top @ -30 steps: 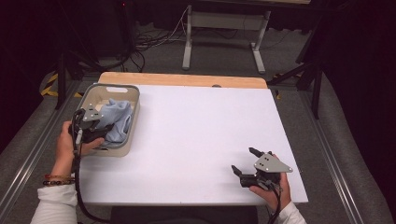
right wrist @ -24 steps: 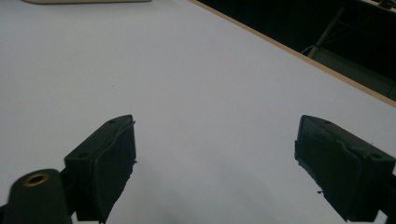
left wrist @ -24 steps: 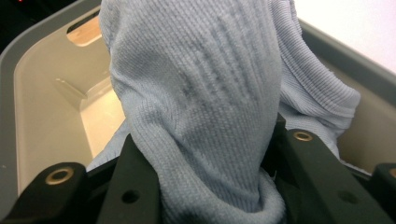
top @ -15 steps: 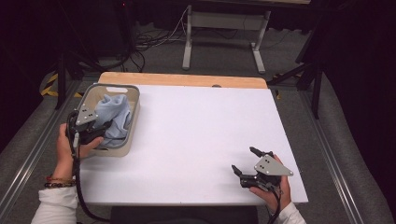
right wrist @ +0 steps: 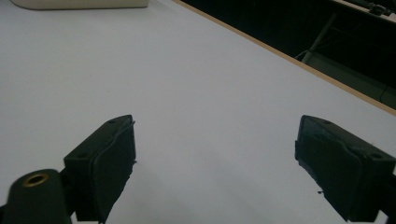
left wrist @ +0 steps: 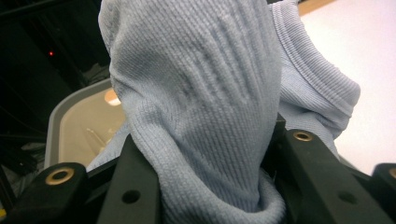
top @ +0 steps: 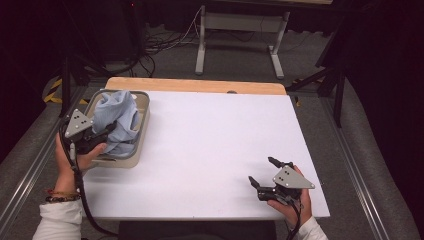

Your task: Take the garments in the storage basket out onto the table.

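A light blue knitted cloth rises out of the beige bin at the table's left edge. My left gripper is shut on the cloth and holds it up above the bin. In the left gripper view the cloth bulges up between the two black jaws and hides their tips, and the bin's rim lies behind it. My right gripper rests near the table's front right corner, open, with nothing between its jaws. The right gripper view has the jaws wide apart over the white tabletop.
The white tabletop stretches between the bin and the right gripper. A wooden strip runs along its far edge. Cables and a metal stand stand on the dark floor beyond. A corner of the bin lies far ahead of the right gripper.
My left gripper has lifted and pulled back toward the near left with the blue cloth in it, so the cloth now stands taller out of the bin. The right gripper has barely moved.
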The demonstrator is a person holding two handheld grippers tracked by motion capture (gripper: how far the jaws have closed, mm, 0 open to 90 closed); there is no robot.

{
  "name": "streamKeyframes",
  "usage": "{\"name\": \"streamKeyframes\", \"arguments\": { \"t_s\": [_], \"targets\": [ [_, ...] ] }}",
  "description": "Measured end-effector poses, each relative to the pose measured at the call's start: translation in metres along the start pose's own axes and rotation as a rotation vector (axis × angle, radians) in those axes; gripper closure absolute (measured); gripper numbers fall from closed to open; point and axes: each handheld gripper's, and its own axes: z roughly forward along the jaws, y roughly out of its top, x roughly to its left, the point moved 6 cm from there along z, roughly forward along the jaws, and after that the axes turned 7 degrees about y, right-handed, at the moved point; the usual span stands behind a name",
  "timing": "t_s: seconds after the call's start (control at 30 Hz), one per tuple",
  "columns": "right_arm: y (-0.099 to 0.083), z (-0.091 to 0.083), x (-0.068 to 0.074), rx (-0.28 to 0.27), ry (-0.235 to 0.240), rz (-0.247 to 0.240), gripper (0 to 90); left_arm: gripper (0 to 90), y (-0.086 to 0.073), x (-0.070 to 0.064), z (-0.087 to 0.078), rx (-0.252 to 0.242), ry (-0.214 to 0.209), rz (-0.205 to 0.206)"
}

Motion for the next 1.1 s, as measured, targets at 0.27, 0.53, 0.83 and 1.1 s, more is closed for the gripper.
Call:
{"name": "streamKeyframes", "arguments": {
  "t_s": [0.27,0.53,0.83,1.1],
  "targets": [
    [0.001,-0.001,-0.001,-0.004,-0.004,0.0,13.2,64.1,0.007,0.002,-0.007,-0.055,0.003,-0.029],
    [0.001,0.0,0.0,-0.006,-0.005,0.0,13.2,64.2,0.016,0.003,-0.012,-0.102,0.012,-0.055],
    [0.001,0.002,-0.001,-0.004,-0.008,0.011,13.2,64.6,0.043,0.0,-0.016,-0.156,0.0,-0.044],
    [0.001,0.001,-0.001,-0.004,-0.01,0.01,13.3,64.6,0.077,-0.008,-0.024,-0.193,-0.02,-0.018]
  ]
}}
